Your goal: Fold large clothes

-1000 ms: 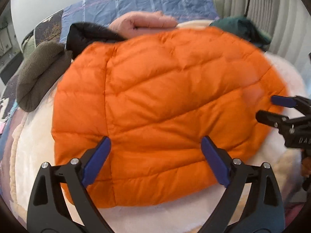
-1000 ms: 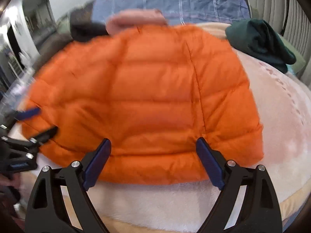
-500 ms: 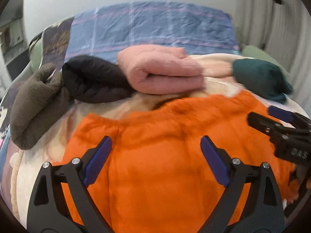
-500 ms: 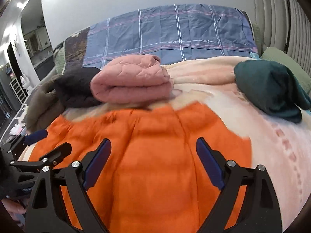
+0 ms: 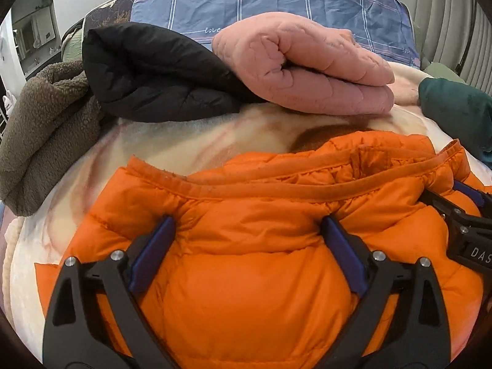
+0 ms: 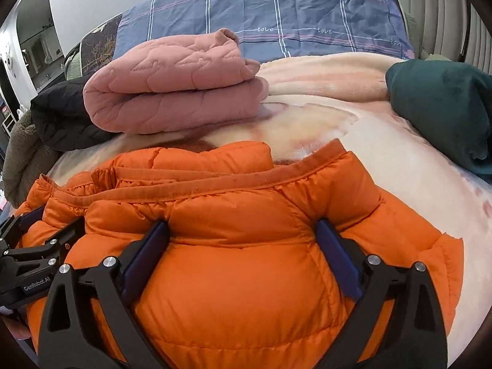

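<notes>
Orange puffer jacket (image 5: 246, 246) is lying across the lower half of both wrist views, spread on the cream blanket (image 5: 172, 141) of a bed, its banded hem running left to right across the middle of the frame. In the left wrist view the left gripper (image 5: 249, 233) is standing wide, its blue pads pressing down into the quilted fabric at either side of a bulging panel, not pinching anything. In the right wrist view the right gripper (image 6: 243, 236) is likewise spread wide, its jaws having just been opening further, with a puffed panel swelling up between the pads but not clamped. Toward the upper part of the frame a folded pink garment (image 5: 307, 70), a black jacket (image 5: 153, 77), a brown fleece (image 5: 40, 129) and a dark green garment (image 6: 439, 107) are sitting well apart from the orange one. This jacket is probably handling as light, soft, springy and slick, so a fold is likely puffing back; the firmer hem band looks the surest place to grip.
</notes>
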`<action>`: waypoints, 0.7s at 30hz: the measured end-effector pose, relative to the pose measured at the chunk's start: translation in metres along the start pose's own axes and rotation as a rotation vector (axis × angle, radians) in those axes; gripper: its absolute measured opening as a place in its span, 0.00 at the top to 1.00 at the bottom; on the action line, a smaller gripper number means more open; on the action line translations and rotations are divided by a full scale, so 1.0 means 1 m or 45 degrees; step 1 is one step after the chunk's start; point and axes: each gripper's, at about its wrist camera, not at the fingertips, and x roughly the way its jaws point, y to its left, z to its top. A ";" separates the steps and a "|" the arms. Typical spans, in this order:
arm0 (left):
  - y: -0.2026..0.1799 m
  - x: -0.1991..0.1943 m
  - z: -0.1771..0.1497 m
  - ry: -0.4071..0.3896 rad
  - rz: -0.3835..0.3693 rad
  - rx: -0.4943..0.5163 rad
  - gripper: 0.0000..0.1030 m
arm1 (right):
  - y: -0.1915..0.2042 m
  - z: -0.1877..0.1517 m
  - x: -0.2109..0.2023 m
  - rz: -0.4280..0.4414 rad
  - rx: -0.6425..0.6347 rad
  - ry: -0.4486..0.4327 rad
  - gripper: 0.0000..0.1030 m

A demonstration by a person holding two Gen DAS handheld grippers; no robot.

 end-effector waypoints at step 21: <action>0.042 -0.008 -0.014 0.032 -0.058 -0.126 0.07 | -0.028 -0.020 -0.024 0.028 0.052 -0.017 0.03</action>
